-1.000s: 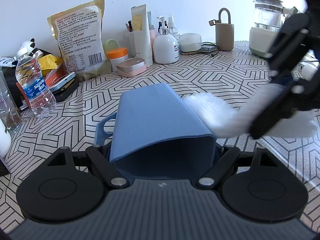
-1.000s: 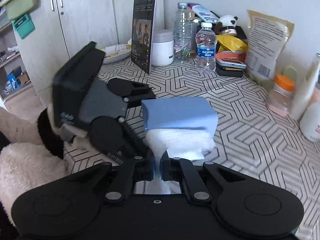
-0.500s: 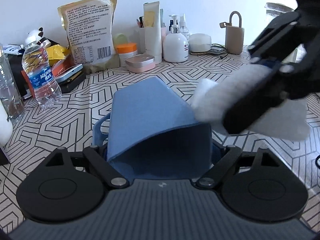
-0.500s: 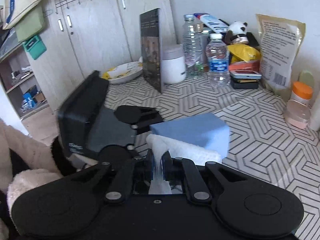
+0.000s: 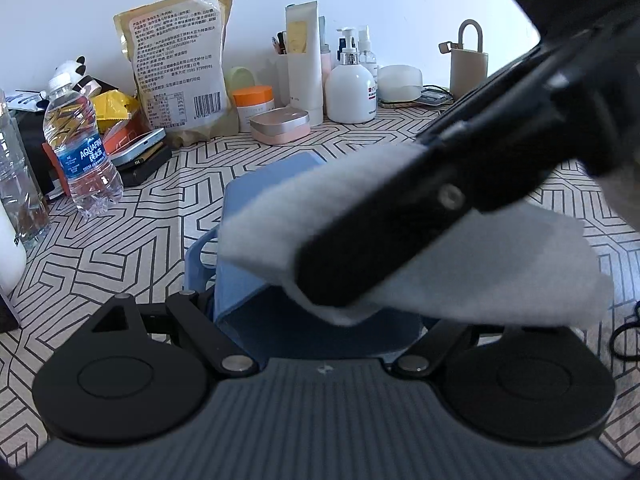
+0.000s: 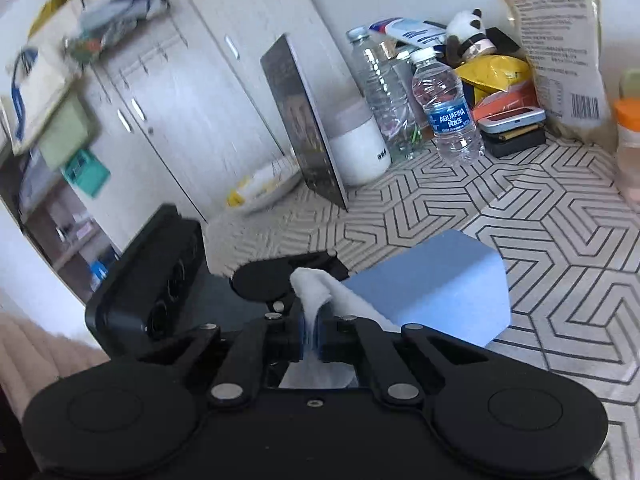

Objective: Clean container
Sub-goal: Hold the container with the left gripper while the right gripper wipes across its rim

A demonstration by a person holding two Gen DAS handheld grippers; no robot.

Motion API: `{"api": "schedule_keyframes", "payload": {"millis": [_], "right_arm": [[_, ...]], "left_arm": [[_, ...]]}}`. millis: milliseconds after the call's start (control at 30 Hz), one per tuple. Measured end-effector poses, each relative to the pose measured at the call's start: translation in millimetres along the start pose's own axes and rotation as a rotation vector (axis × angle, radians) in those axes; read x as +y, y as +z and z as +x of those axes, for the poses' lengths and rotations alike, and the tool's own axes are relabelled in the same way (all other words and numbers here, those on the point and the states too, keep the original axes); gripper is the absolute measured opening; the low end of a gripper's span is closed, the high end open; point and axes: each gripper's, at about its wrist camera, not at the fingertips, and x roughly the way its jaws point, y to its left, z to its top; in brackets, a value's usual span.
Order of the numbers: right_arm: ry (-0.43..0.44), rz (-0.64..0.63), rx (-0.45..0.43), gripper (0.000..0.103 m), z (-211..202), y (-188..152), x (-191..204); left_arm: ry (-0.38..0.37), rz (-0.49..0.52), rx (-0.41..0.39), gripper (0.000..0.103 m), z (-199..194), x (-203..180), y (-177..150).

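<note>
Wipe [image 5: 472,280] over container [image 5: 256,208], water bottle [image 5: 82,148] beyond.

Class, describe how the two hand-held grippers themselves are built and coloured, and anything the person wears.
Both the left hand-held gripper and right hand-held gripper are matte black, with round discs, silver pivot screws and blue finger pads. A fluffy cream sleeve shows.

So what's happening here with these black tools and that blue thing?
A person is cleaning a blue container with two hand-held grippers. The left gripper clamps the container near its open end, holding it on its side above the patterned tabletop. The right gripper is shut on a white cloth, which lies over the container's upper side. Bottles and packets stand along the wall.
</note>
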Motion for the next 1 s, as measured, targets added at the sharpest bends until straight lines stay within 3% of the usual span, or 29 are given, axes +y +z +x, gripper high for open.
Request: {"api": "schedule_keyframes", "payload": {"millis": [167,333,533,800,1000], "right_arm": [[-0.012,0.012,-0.064,0.005,-7,0,0],[-0.085,0.039,-0.116,0.006,-10,0,-10],[-0.215,-0.04,-0.164,0.006,-9,-4,-2],[-0.177,-0.078,-0.184,0.006,-15,-18,6],[-0.315,-0.096,-0.222,0.006,-22,-23,8]], "left_arm": [[0.001,0.002,0.001,0.087,0,0,0],[0.005,0.012,0.002,0.086,0,-2,0],[0.014,0.029,0.005,0.086,0,-5,0],[0.028,0.065,0.007,0.086,1,-12,1],[0.054,0.104,0.014,0.086,2,-19,1]]}}
